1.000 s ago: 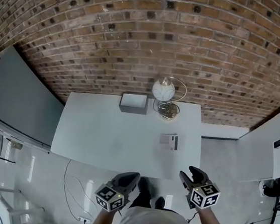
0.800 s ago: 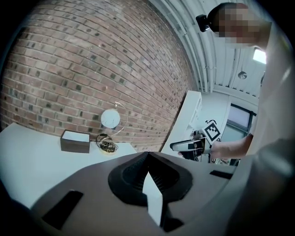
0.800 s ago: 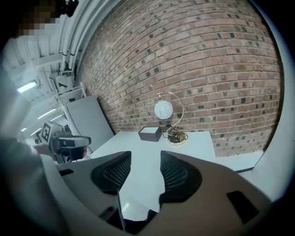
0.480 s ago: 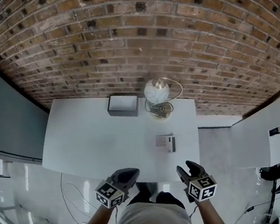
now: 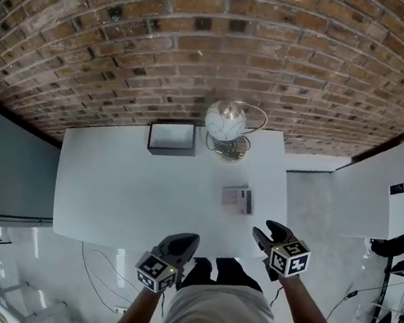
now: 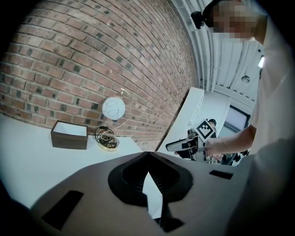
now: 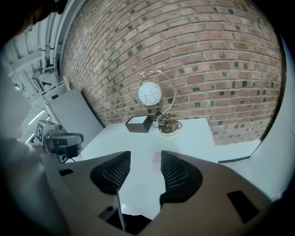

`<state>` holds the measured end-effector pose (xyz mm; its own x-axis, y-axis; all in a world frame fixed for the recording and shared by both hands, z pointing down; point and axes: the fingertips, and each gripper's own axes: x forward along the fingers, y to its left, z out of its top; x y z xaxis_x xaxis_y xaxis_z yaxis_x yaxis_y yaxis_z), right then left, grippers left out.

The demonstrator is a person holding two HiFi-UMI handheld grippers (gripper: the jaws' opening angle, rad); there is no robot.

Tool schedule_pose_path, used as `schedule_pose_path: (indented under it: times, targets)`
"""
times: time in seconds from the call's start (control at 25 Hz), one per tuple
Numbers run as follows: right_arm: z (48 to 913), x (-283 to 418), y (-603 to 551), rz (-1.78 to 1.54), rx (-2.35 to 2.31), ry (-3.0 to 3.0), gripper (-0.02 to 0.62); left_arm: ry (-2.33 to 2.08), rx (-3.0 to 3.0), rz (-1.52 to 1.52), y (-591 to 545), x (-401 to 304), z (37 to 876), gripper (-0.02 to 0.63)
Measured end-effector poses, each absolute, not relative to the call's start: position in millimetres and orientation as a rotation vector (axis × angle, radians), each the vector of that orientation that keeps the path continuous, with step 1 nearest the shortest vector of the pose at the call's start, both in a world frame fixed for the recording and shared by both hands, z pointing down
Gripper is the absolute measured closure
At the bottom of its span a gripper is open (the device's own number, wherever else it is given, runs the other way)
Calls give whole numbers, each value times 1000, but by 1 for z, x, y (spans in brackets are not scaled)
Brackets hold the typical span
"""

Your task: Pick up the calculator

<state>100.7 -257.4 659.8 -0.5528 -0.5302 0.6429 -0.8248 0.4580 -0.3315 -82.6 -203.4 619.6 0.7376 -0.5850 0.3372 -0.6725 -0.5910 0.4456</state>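
Observation:
The calculator, small, pale and grey, lies flat on the right part of the white table. My right gripper hovers over the table's near right corner, short of the calculator. Its jaws stand open and have just opened a little wider, with nothing held. In the right gripper view the calculator shows faintly in the gap of the right gripper. My left gripper is at the table's front edge, left of the calculator. In its own view the left gripper has its jaws meeting, empty.
A dark open box and a globe lamp on a brass ring base stand at the table's back edge by the brick wall. A grey panel stands at the left. Cables lie on the glossy white floor.
Both grippers have come forward and lower toward the table. The right one now reaches over the near right corner. The head view has shifted, so the table sits nearer.

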Motion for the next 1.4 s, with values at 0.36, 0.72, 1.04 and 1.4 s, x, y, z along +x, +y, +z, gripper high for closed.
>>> schedule_pose_path:
  times: [0.36,0.72,1.04,1.4]
  targets:
    - [717,110,-295,944,964,-2193,374,-1054,2270,203,-234,-61,647,592]
    - [793,119,-323,1040,823,-2122,368,-1069,2210,245,-255,-31,680,592]
    - [851,121,-338,1166,739,-2038,354,-1109,2141,279,-260,-23,703,592]
    - [898,115,-339,1435,663,-1960,339,-1162,2064,321,-253,-29,719,592]
